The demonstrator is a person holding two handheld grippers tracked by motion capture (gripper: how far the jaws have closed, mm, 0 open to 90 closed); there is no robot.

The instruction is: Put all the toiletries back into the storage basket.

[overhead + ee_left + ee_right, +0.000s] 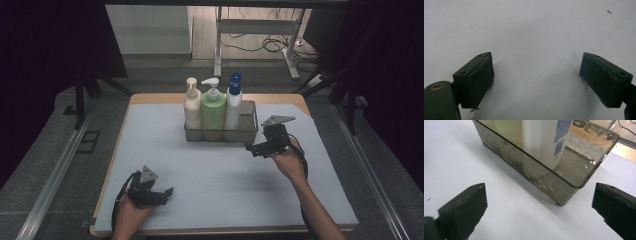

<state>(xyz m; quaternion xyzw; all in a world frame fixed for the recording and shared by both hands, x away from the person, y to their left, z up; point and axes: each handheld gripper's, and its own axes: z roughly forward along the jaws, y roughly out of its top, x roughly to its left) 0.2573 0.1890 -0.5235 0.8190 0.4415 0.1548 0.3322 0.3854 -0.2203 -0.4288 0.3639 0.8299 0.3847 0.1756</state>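
A transparent smoked-plastic rectangular tray (248,116) stands on the white-covered tabletop (210,175) near the middle of its far edge. Three pump bottles stand upright in a row inside it, touching one another: a cream bottle with a cream pump (192,107) at the left end, a light green bottle with a white pump (213,110) in the middle, and a white bottle with a blue pump (233,106) to its right. The right end of the tray holds no bottle. The right hand-held gripper (253,149) hovers just beside the tray's near right corner, jaws spread wide with nothing between them; the right gripper view shows the tray corner and the white bottle's base just ahead of the jaws. The left hand-held gripper (167,192) rests near the near left corner of the tabletop, well apart from the tray, jaws spread over bare white surface.
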